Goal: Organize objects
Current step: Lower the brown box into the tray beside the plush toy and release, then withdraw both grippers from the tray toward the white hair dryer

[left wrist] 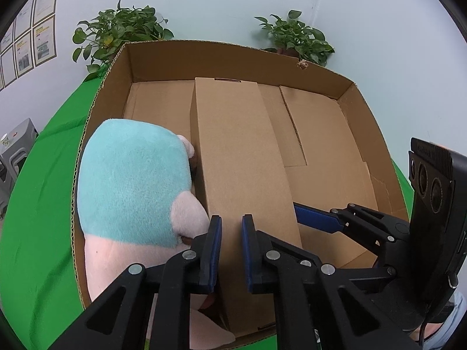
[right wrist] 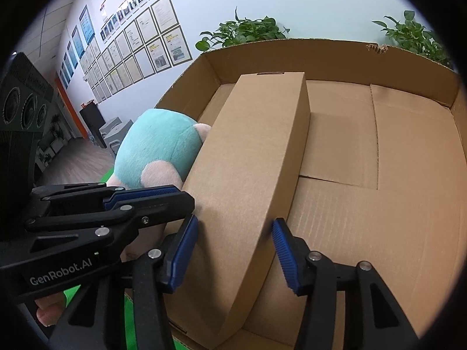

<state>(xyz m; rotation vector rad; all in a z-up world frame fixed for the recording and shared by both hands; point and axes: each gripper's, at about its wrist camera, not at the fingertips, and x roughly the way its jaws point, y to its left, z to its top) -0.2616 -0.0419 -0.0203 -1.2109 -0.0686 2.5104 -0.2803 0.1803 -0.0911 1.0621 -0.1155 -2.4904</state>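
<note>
A large open cardboard box [left wrist: 376, 134] stands on the green table [left wrist: 38, 204]. Inside it at the left lies a teal and pink plush toy [left wrist: 131, 180] [right wrist: 157, 143]. A long narrow cardboard box [left wrist: 233, 145] [right wrist: 256, 145] lies lengthwise down the middle, against the plush. My right gripper [right wrist: 235, 220] straddles this box's near end, with a blue pad pressed on each side. One of its fingers [left wrist: 315, 220] shows along the box's right side. My left gripper [left wrist: 232, 218] [right wrist: 184, 197] is shut and empty, over the near left edge of the long box beside the plush.
Folded flaps form the floor of the large box [right wrist: 394, 204] to the right of the long box. Two potted plants [left wrist: 116, 32] [left wrist: 294, 35] stand behind the far wall. Framed papers [right wrist: 146, 46] hang on the left wall. A person's fingers [right wrist: 46, 312] show at lower left.
</note>
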